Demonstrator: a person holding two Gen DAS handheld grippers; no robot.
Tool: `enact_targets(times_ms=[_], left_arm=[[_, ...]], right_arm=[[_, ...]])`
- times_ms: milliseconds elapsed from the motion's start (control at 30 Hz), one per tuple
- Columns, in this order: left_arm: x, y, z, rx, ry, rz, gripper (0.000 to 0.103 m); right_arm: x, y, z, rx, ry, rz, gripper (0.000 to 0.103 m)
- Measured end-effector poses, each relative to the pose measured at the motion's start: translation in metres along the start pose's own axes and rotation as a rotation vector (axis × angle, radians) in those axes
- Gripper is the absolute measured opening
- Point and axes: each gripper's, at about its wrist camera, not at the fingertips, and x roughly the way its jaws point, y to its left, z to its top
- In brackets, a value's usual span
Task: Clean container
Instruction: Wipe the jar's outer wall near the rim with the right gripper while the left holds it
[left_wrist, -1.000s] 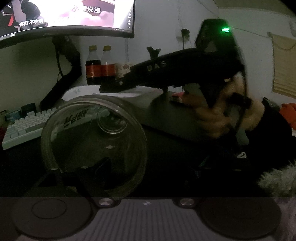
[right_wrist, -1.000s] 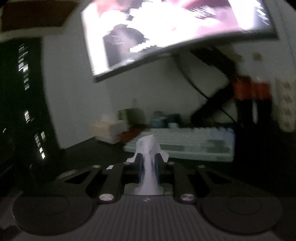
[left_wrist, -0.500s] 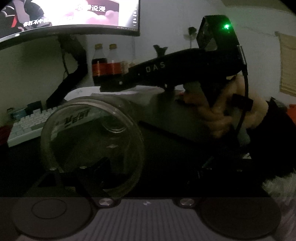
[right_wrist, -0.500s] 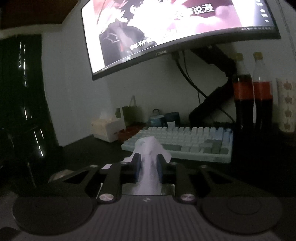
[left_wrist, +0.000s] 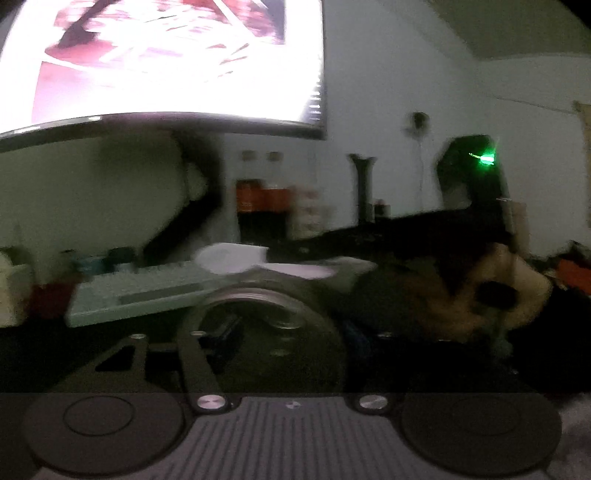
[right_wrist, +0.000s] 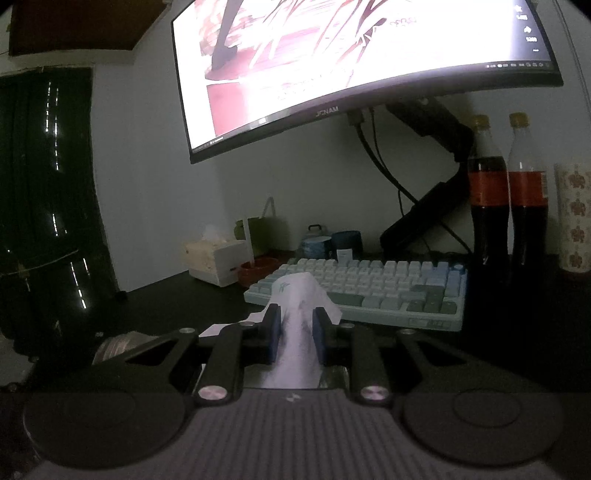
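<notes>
Pinching a tissue (right_wrist: 295, 314), the right fingers (right_wrist: 271, 332) overlook a dark desk (right_wrist: 517, 332); left fingers' grip unclear.

The desk (right_wrist: 517, 332) ahead of me is dark. On it lie a pale keyboard (right_wrist: 369, 291), two cola bottles (right_wrist: 508, 206) upright side by side at the back right, a patterned cup (right_wrist: 574, 218) just beside them, and a tissue box (right_wrist: 218, 260) at the back left.

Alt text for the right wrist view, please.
The right gripper is shut on a white tissue above a dark desk. Behind it are a keyboard, two cola bottles, a tissue box and a lit monitor.
</notes>
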Motion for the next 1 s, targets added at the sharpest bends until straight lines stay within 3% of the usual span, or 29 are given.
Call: enact_targets(times_ms=[67, 133, 200, 300, 500, 600, 667, 800, 900, 1000], left_arm=[[0.001, -0.002, -0.001, 0.009, -0.008, -0.02, 0.03], [0.0, -0.013, -0.004, 0.108, -0.027, 0.0, 0.022], [0.003, -0.024, -0.009, 0.184, -0.022, 0.022, 0.017], [0.009, -0.029, -0.016, 0.216, 0.002, 0.021, 0.013], [0.024, -0.027, -0.024, 0.285, 0.008, 0.048, 0.011], [0.036, -0.031, -0.027, 0.389, 0.004, 0.144, 0.008], [0.039, -0.027, -0.023, 0.343, 0.015, 0.158, 0.008], [0.038, -0.031, -0.028, 0.372, 0.067, 0.13, 0.006], [0.034, -0.039, -0.038, 0.412, 0.071, 0.115, 0.007], [0.033, -0.035, -0.038, 0.35, 0.077, 0.095, 0.01]], right_arm=[[0.0, 0.0, 0.0, 0.0, 0.0, 0.0, 0.023], [0.0, 0.0, 0.0, 0.001, 0.001, 0.0, 0.023], [0.001, 0.0, 0.0, 0.002, 0.002, 0.001, 0.023], [0.002, 0.0, 0.0, 0.013, -0.001, -0.002, 0.023], [0.016, 0.002, 0.006, 0.017, 0.007, -0.017, 0.023], [0.024, 0.005, 0.011, 0.023, 0.013, -0.004, 0.02], [0.028, 0.01, 0.013, 0.012, 0.015, 0.002, 0.02], [0.033, 0.023, 0.016, -0.034, 0.038, 0.035, 0.02], [0.033, 0.029, 0.016, -0.064, 0.071, 0.109, 0.02], [0.03, 0.03, 0.015, -0.084, 0.081, 0.152, 0.02]])
